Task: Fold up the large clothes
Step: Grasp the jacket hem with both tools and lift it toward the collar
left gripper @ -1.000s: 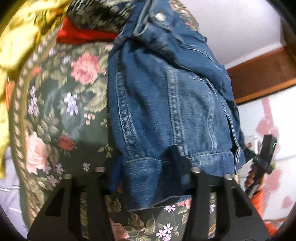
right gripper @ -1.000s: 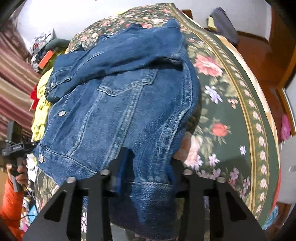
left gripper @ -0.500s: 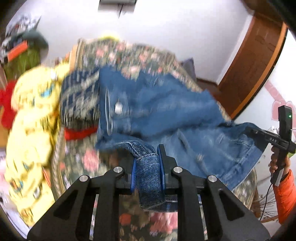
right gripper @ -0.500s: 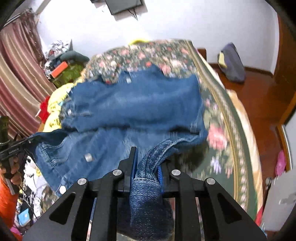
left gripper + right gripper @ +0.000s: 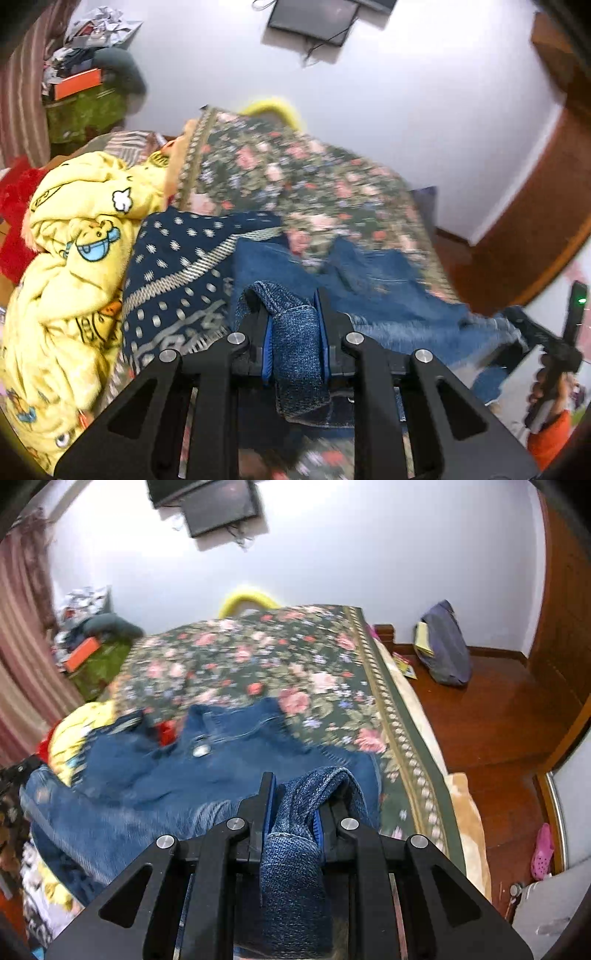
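Left claw (image 5: 295, 343): lower centre of the left wrist view; jaws drawn in tight on a bunched fold of the denim jacket (image 5: 373, 291), blue pads pressed against the cloth on both sides.

Right claw (image 5: 293, 812): lower centre of the right wrist view; jaws likewise closed on a rolled fold of the denim jacket (image 5: 155, 771), cloth hanging down between the fingers toward the lens.

Denim jacket: blue, blurred, stretched between the two claws across the near end of the bed; a metal button (image 5: 201, 751) shows centre left in the right wrist view.

Bed (image 5: 258, 657): covered by a dark green floral spread with a patterned border, filling mid-frame in both views.

Navy patterned cloth (image 5: 177, 266): centre left of the left wrist view, just beside the jacket.

Yellow printed garment (image 5: 74, 258): heaped at the left edge, touching the navy cloth.

Wall screen (image 5: 218, 506): upper left of the right wrist view.

Grey bag (image 5: 443, 646): on the wooden floor, right of the bed.
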Motion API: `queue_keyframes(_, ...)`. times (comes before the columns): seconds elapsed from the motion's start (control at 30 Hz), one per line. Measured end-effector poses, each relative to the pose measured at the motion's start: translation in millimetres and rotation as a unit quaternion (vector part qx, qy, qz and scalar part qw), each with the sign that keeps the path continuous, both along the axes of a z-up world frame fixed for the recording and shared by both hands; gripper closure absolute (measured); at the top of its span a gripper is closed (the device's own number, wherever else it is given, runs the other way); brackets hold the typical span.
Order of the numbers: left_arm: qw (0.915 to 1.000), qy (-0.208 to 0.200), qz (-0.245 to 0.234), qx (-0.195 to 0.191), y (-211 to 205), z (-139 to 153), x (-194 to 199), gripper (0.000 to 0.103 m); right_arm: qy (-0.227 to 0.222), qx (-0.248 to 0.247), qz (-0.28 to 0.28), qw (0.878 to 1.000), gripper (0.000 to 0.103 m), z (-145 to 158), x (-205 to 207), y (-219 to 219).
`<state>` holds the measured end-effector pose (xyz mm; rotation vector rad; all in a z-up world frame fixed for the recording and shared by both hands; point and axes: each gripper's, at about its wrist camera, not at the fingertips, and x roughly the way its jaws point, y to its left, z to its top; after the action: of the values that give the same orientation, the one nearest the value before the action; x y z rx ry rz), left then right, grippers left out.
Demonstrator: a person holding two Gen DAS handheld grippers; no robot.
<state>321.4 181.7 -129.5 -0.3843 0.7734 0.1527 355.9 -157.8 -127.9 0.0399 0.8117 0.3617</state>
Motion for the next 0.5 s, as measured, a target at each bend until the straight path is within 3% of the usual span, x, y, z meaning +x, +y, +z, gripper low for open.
queue_keyframes(0.17,0.9978,0.058,0.008,0.030,6,-49,40,0.083,0.047,-0.027,-0.010,0.998,0.088,-51,43,9)
queue_keyframes(0.27,0.9966,0.070,0.008,0.042,6,-69,47,0.081,0.060,-0.039,-0.005,0.997,0.087,-73,51,12)
queue_keyframes(0.4,0.9936,0.073,-0.015,0.085,-3,-68,44,0.079,0.046,-0.067,0.015,0.997,0.086,-71,50,18)
queue_keyframes(0.5,0.9867,0.089,-0.042,0.130,-16,-57,40,0.077,0.039,-0.082,0.029,0.995,0.083,-51,40,19)
